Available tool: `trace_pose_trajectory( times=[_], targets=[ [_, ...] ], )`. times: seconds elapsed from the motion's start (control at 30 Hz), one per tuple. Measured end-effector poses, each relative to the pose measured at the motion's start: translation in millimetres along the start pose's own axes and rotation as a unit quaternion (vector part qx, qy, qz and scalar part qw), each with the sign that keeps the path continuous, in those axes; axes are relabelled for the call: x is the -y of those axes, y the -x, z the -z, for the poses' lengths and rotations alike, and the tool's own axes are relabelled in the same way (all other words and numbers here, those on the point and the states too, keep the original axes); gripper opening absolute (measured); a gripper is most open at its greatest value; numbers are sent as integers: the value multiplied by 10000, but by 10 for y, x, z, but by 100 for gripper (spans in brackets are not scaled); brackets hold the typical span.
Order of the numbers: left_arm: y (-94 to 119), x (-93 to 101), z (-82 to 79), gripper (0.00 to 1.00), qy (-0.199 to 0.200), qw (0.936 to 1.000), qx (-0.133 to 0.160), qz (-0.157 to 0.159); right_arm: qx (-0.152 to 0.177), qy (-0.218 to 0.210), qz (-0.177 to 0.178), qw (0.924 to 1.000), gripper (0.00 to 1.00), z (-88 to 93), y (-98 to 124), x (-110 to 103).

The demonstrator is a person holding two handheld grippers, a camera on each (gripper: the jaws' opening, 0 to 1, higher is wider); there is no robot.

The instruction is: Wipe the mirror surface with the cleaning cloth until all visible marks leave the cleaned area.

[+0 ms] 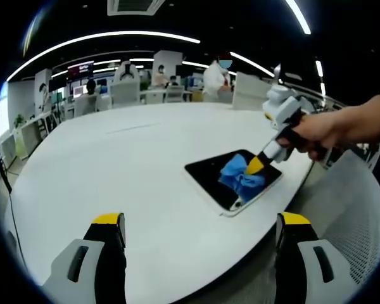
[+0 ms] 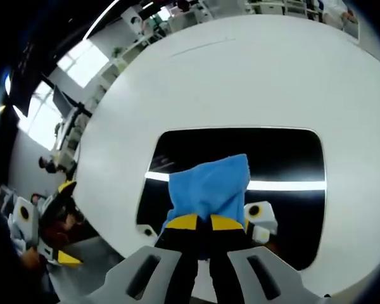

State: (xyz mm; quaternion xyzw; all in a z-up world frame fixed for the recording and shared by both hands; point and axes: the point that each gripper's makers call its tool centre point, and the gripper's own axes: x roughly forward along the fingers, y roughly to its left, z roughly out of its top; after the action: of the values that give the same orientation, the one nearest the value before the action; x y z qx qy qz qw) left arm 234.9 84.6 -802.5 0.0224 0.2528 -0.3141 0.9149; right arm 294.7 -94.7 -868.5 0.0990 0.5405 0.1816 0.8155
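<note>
1. Table (image 1: 114, 164): large, white, rounded; it carries the mirror. Its bare top spreads out in the right gripper view (image 2: 253, 69) too.
2. Mirror (image 1: 206, 174): dark rectangular panel with rounded corners, lying flat on the table near the edge closest to the person. In the right gripper view (image 2: 285, 158) it reflects a bright strip of ceiling light and the tongs' own housing.
3. Cleaning cloth (image 1: 240, 176): blue, bunched, resting on the mirror surface toward its right end in the left gripper view. In the right gripper view (image 2: 212, 187) it spreads forward from the jaw tips over the middle of the mirror.
4. Right tongs (image 2: 197, 223): yellow-tipped black jaws drawn narrow, pinching the near edge of the cloth and pressing it to the mirror. In the left gripper view (image 1: 256, 166) they reach down from the right, held by a hand (image 1: 316, 133).
5. Left tongs (image 1: 201, 221): jaws spread wide, holding nothing, poised above the near table edge, well apart from the mirror.
6. Background: office desks, chairs (image 1: 123, 92) and people beyond the table's far side.
</note>
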Motion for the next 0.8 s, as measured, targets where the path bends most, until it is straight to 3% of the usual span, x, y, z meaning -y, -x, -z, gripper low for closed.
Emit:
trace_pose_trajectory(
  times=[0.8],
  targets=[
    [-10,13,16,99,-12,10000,-67,35,68,240,206,9995,0,-461,-144,167]
  ],
)
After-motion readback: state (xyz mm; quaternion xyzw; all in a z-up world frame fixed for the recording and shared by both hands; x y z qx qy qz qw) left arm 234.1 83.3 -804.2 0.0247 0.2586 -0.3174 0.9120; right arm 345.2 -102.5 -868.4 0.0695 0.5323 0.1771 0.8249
